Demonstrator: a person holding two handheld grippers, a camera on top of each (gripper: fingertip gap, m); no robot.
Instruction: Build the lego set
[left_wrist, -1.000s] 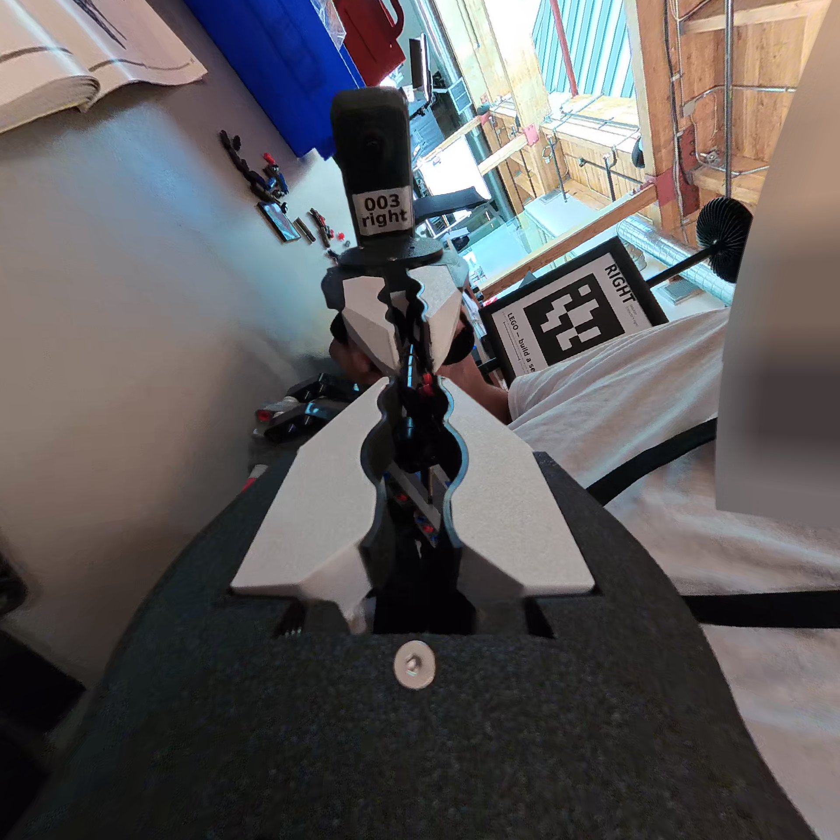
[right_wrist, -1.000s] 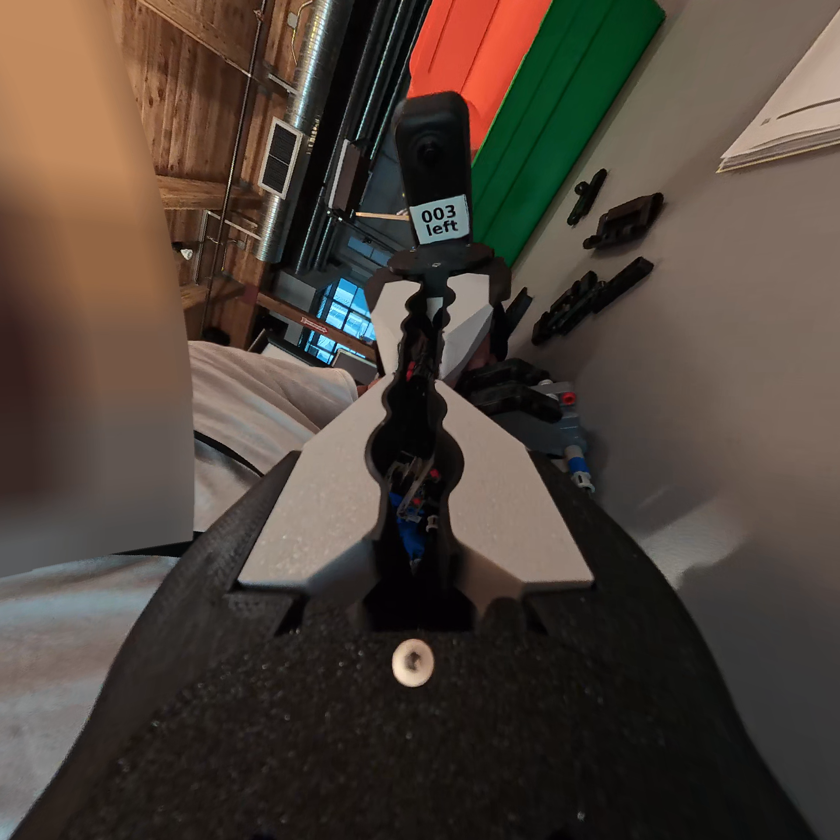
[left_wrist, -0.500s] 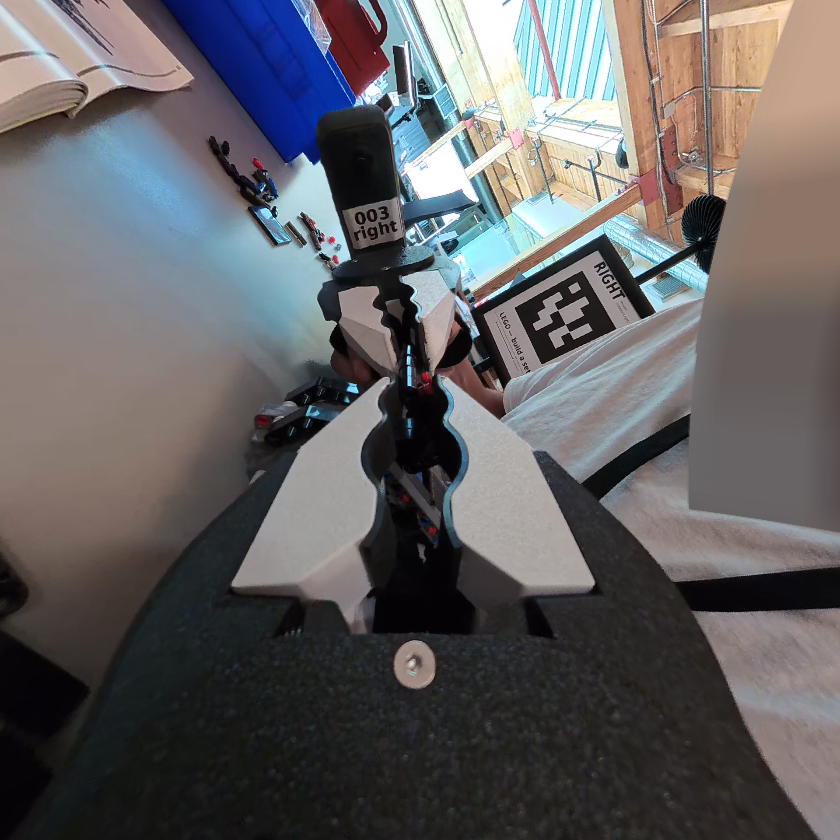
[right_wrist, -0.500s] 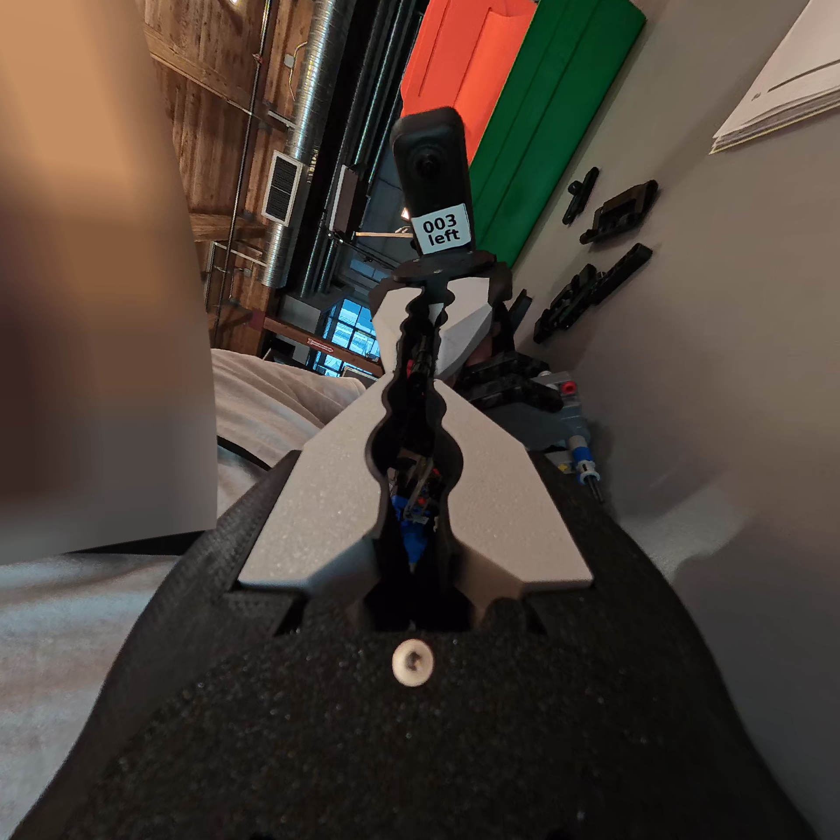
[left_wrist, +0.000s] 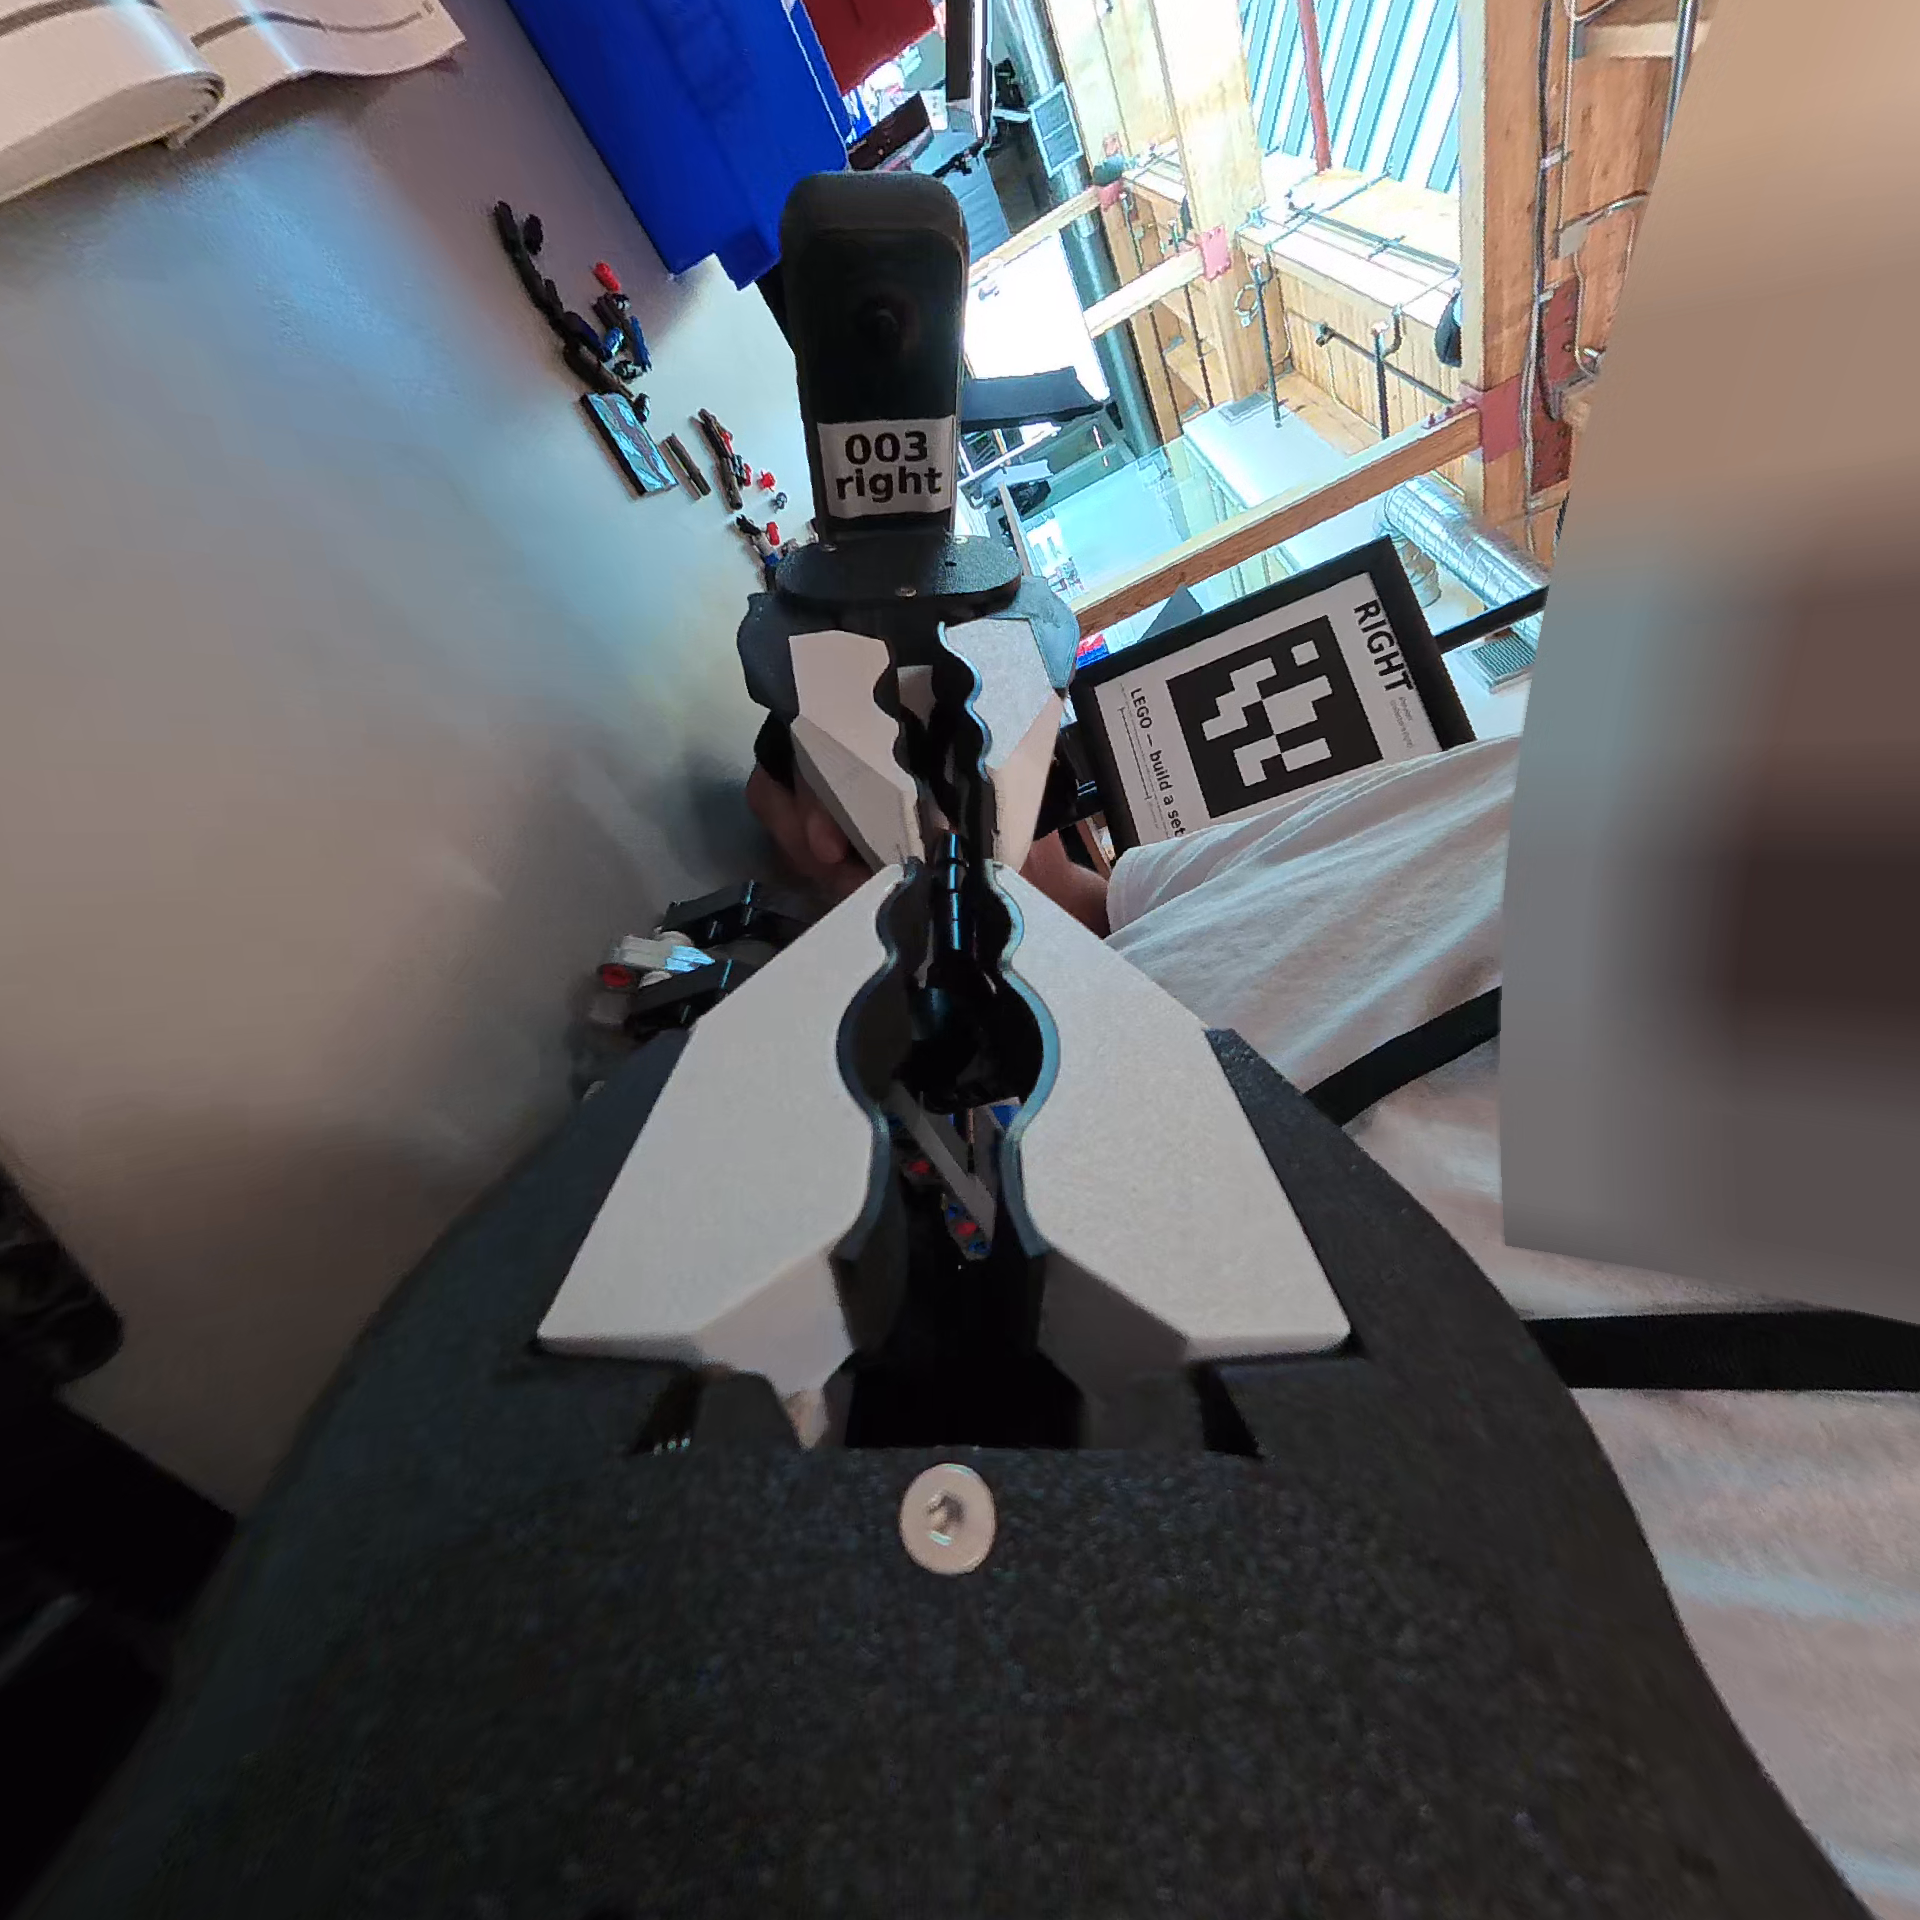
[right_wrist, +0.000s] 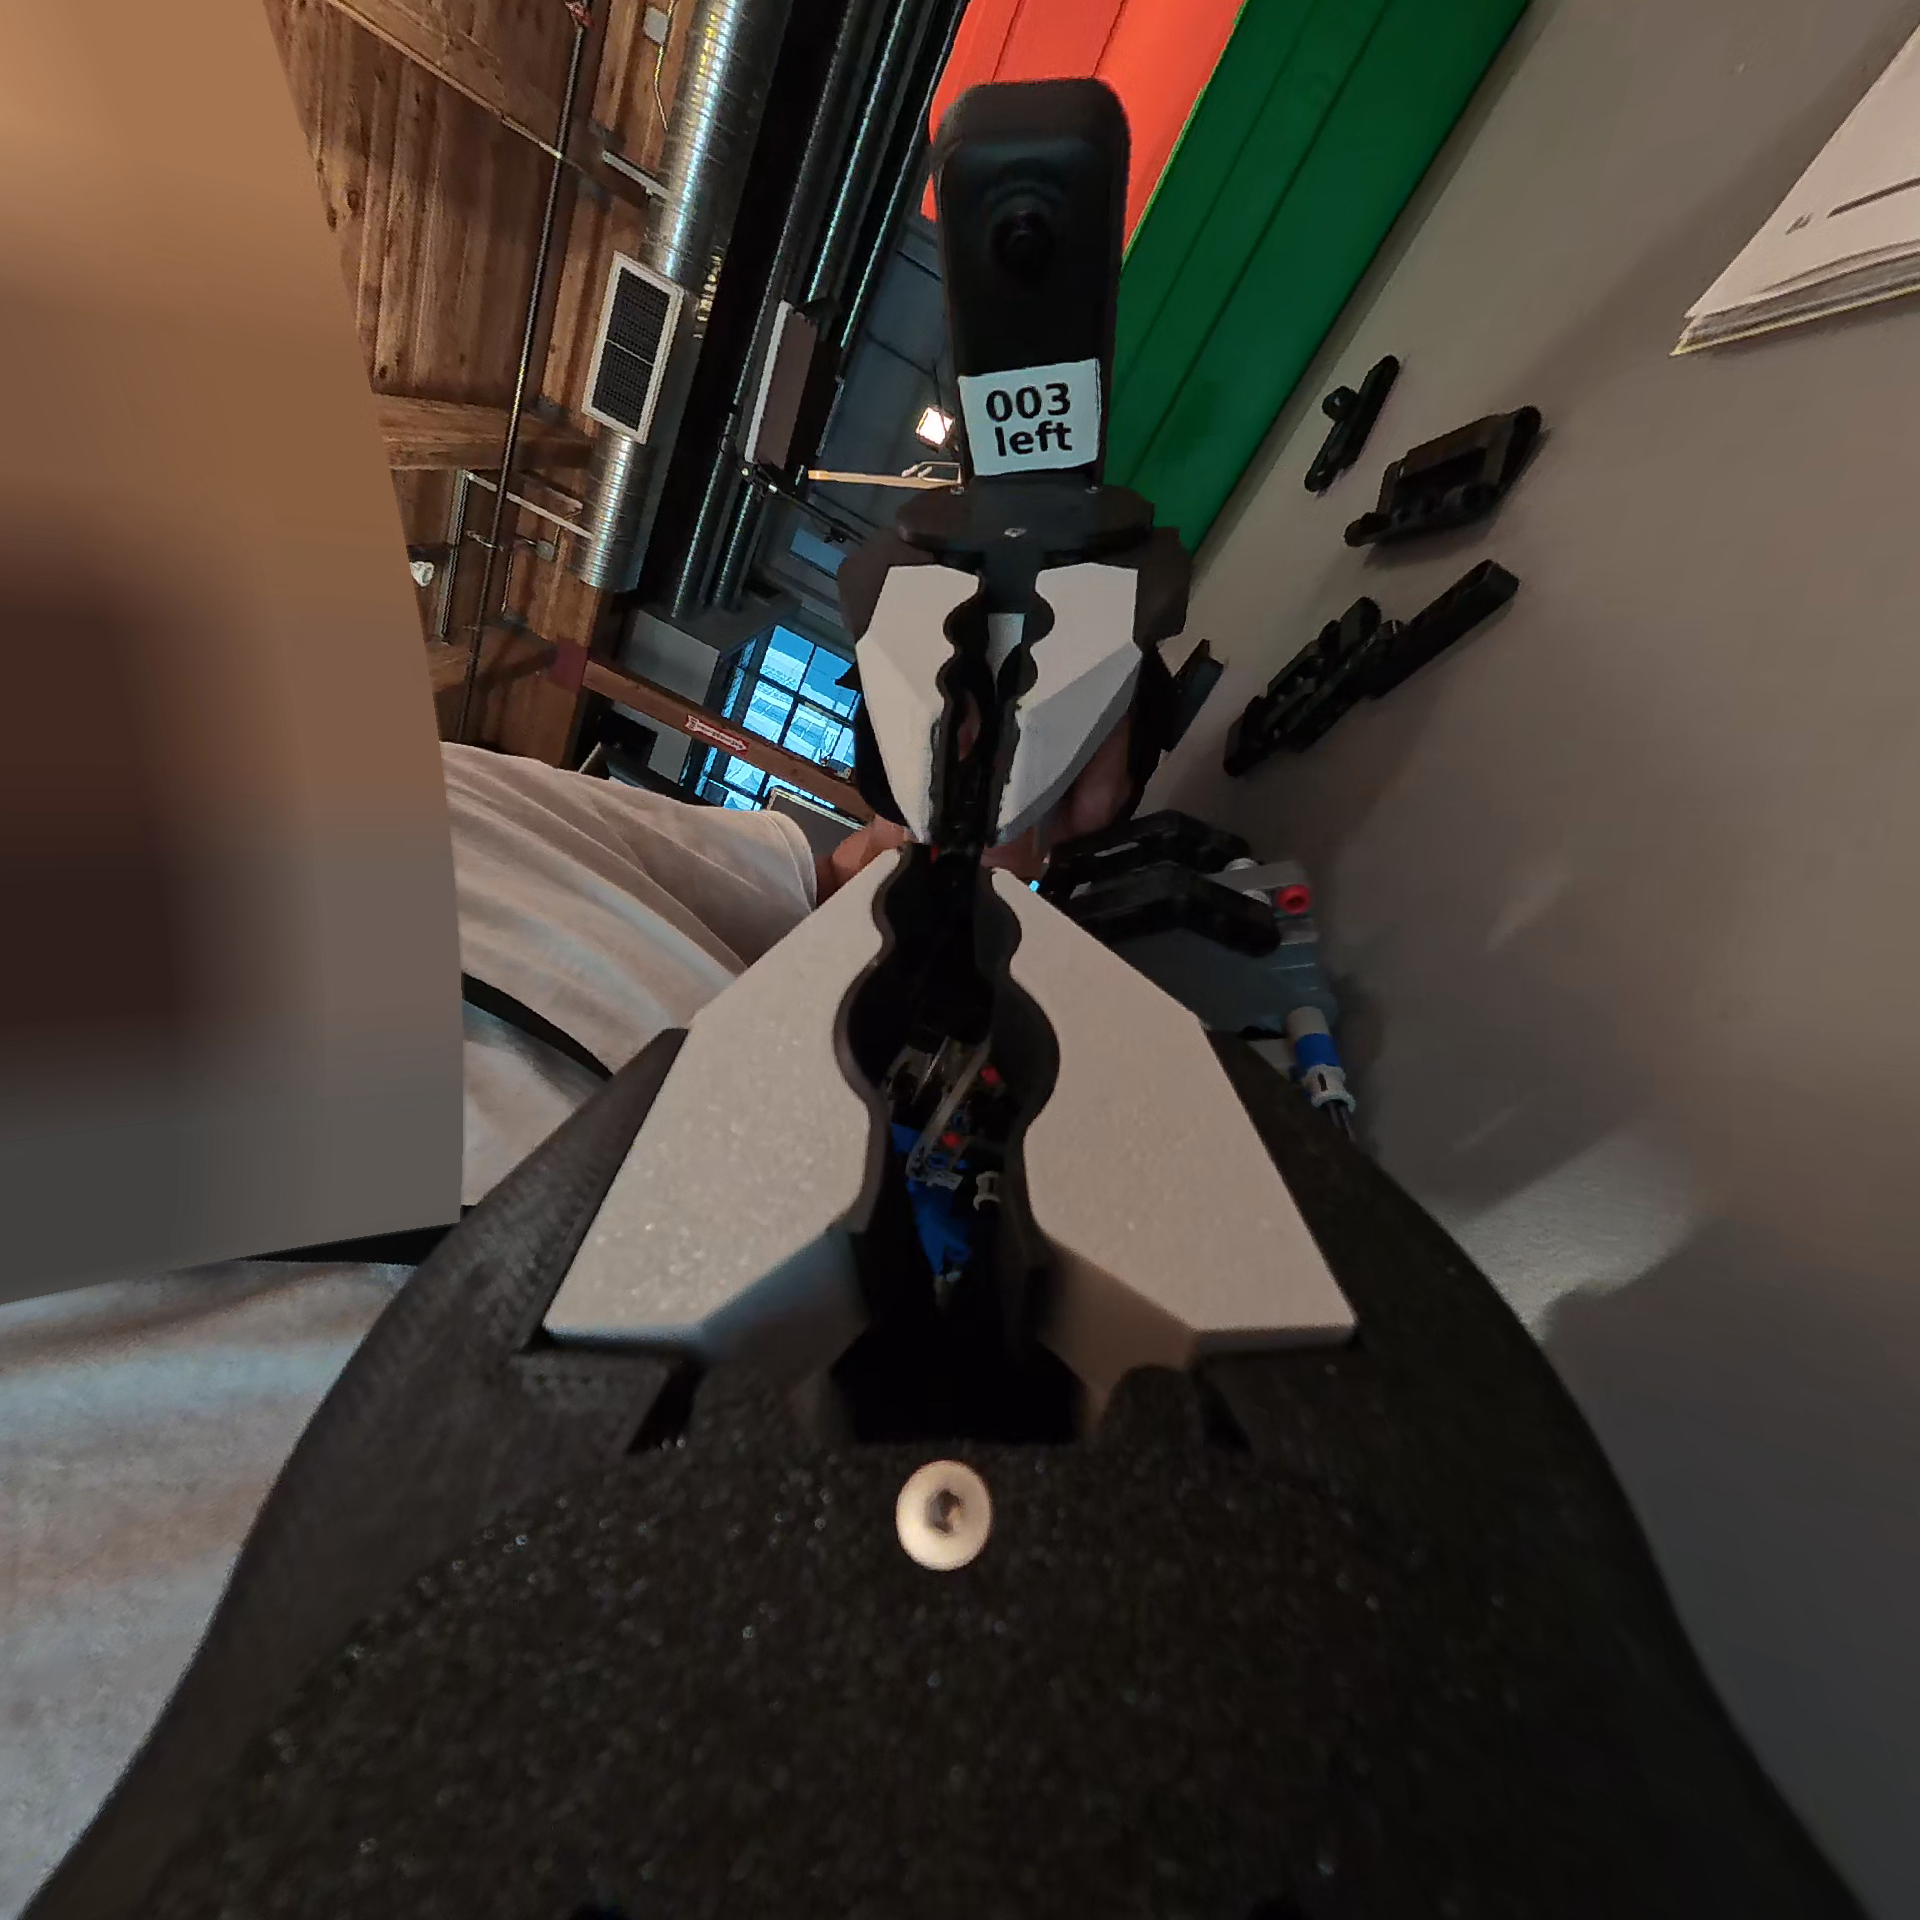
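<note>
We held a half-built model (left_wrist: 951, 1049) between both closed hand-held grippers, left (left_wrist: 948, 883) and right (right_wrist: 948, 868); loose parts (right_wrist: 1371, 665) at right awaited on the worktop (right_wrist: 1662, 831).

We see our right gripper (right_wrist: 951, 883) clamped on a black lego assembly (right_wrist: 940, 1049), tip to tip with the left gripper (right_wrist: 961, 831); loose black lego pieces (right_wrist: 1371, 665) lie right of it

Bright daylight, seemingly from the far windows (left_wrist: 1236, 343), strong wide-angle warping, soft edges, one dim corner.
</note>
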